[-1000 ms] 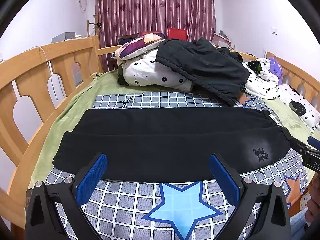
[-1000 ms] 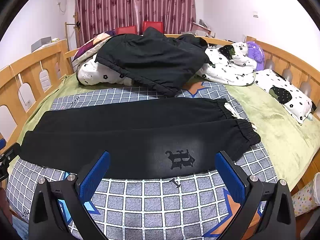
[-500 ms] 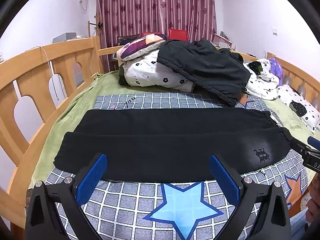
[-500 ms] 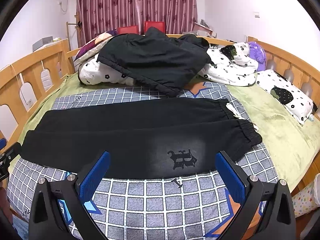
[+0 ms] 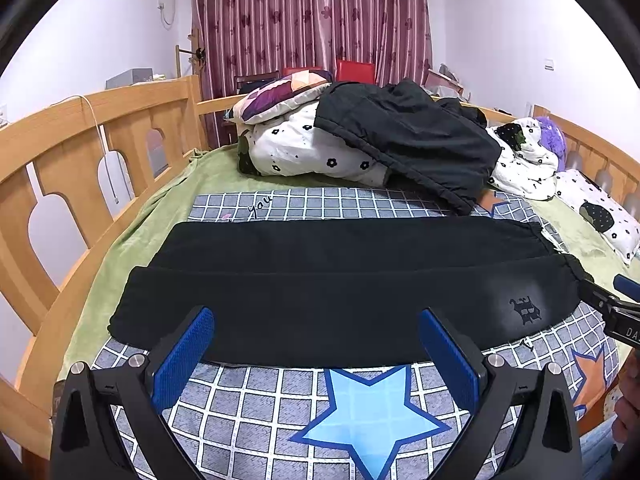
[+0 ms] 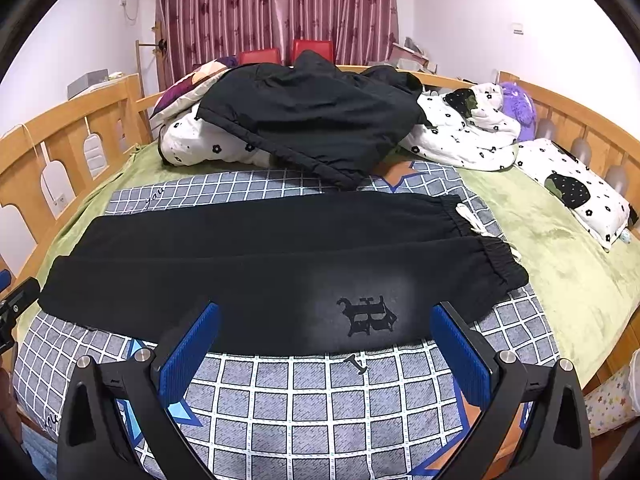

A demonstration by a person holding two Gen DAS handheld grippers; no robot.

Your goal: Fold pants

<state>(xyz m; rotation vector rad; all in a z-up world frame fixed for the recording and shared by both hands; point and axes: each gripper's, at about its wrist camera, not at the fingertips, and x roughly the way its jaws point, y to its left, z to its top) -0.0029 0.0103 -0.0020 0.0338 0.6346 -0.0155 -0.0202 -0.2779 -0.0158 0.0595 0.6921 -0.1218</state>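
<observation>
So the pants (image 5: 340, 280) are laid flat across the checked sheet (image 5: 280, 412), black, one leg lying over the other lengthwise, so they look folded in half already. The waistband (image 6: 500, 260) end with its white drawstring sits toward the right side of the sheet, and the cuffs end toward the left, hanging a bit past the sheet onto the green blanket (image 5: 160, 216). There's a dark logo (image 6: 368, 314) printed on the near leg, not far from the waistband.

The left gripper (image 5: 316, 344) hovers over the near edge of the pants, closer to the cuff end, blue pads (image 5: 184, 356) spread wide and nothing between them. The right gripper (image 6: 324, 340) is the same deal near the logo, jaws wide apart, holding nothing. Neither one is touching the pants as far as the views show. Each gripper's tip also pokes into the other's view at the edge.

Past the pants, on the far side of the sheet, there's a pile of floral bedding (image 5: 312, 152) with a black jacket (image 5: 412, 144) draped over it. A floral pillow (image 6: 576, 188) lies on the blanket, off beyond the waistband end. A wooden rail (image 5: 92, 148) runs around the bed, and there's a maroon curtain (image 5: 312, 20) behind it all.
</observation>
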